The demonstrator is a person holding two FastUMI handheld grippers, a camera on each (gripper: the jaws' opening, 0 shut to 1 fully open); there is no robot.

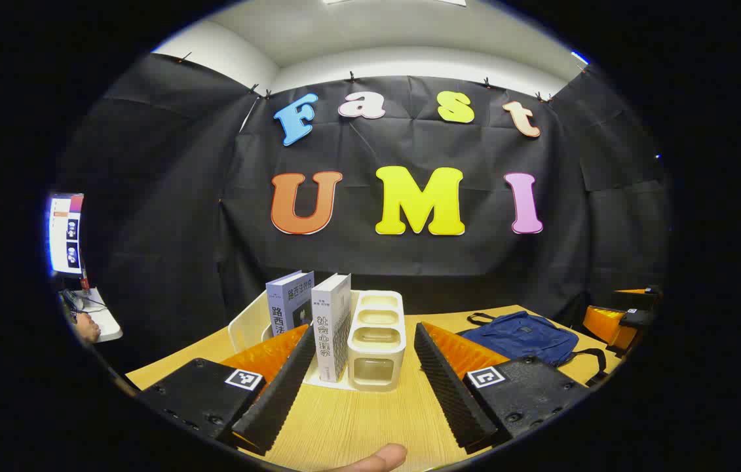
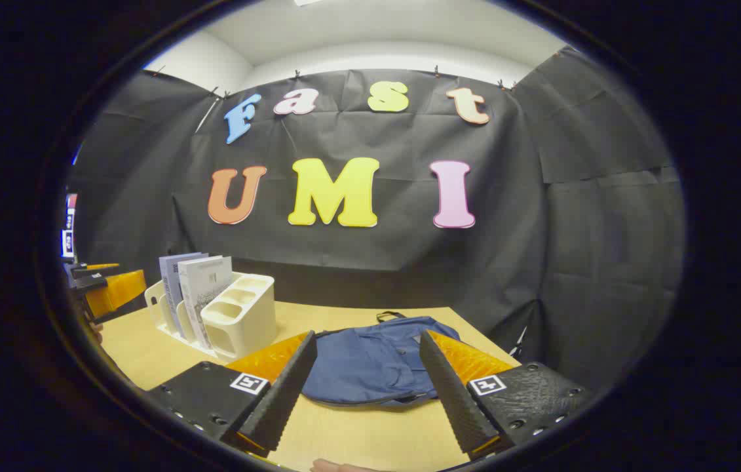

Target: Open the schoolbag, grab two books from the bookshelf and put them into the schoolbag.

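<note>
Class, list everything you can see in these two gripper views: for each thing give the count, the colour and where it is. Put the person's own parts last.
Books: two, pale blue-grey and white, upright in the bookshelf.
Bookshelf: one, cream, on the table's left part, with open compartments at its near end.
Schoolbag: one, dark blue, flat on the table, right of the bookshelf; looks closed.
Table: one, light wood.
Monitor: one, lit, far left beyond the table.
Left tongs: one pair, open, pointing at the bookshelf.
Right tongs: one pair, open, pointing at the schoolbag.
Fingertip: one, at the left gripper view's bottom edge.
</note>
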